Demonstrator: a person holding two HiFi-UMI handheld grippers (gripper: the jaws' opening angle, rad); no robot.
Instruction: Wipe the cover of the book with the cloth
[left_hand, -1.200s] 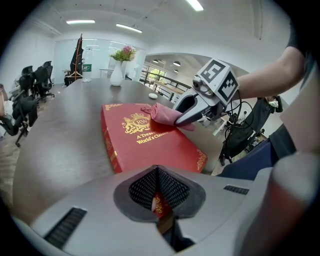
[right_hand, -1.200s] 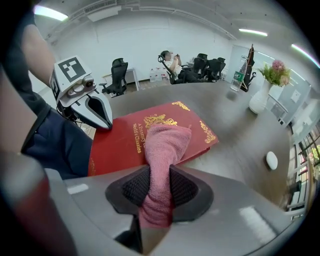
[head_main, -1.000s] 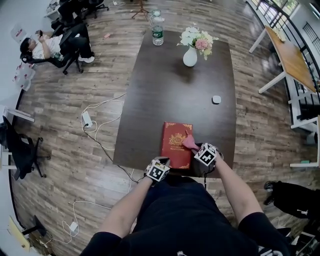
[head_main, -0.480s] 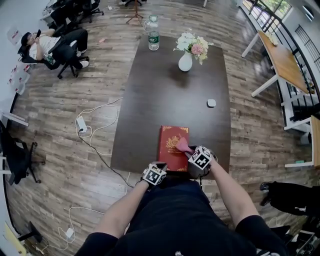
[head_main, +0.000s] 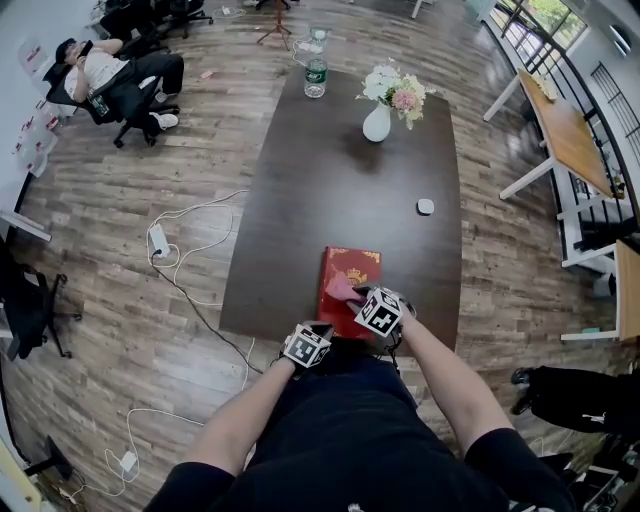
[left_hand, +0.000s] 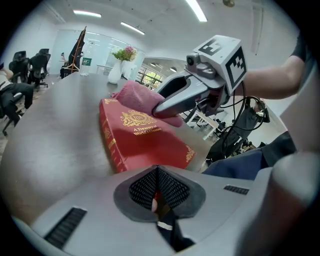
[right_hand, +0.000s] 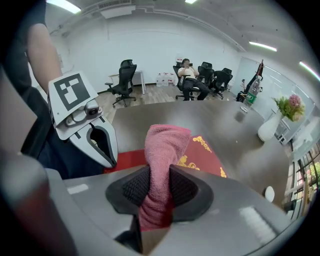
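The right gripper (right_hand: 159, 189) has its fingers clamped on the pink cloth (right_hand: 166, 142), pressed onto the red book (head_main: 352, 266) lying at the near edge of the worktop (head_main: 340, 170). The left gripper (left_hand: 158, 189), fingers closed together and empty, sits at the book's near left corner, perhaps touching it.

The left gripper (left_hand: 157, 192) and right gripper (right_hand: 156, 187) share pale grey shells, fingers (left_hand: 176, 101) lined with black mesh-textured pads (right_hand: 183, 188), and a white cube (head_main: 311, 344) printed with black square markers. Black cables (left_hand: 248, 111) hang behind the right one. The person wears a black short-sleeved shirt (head_main: 350, 435).
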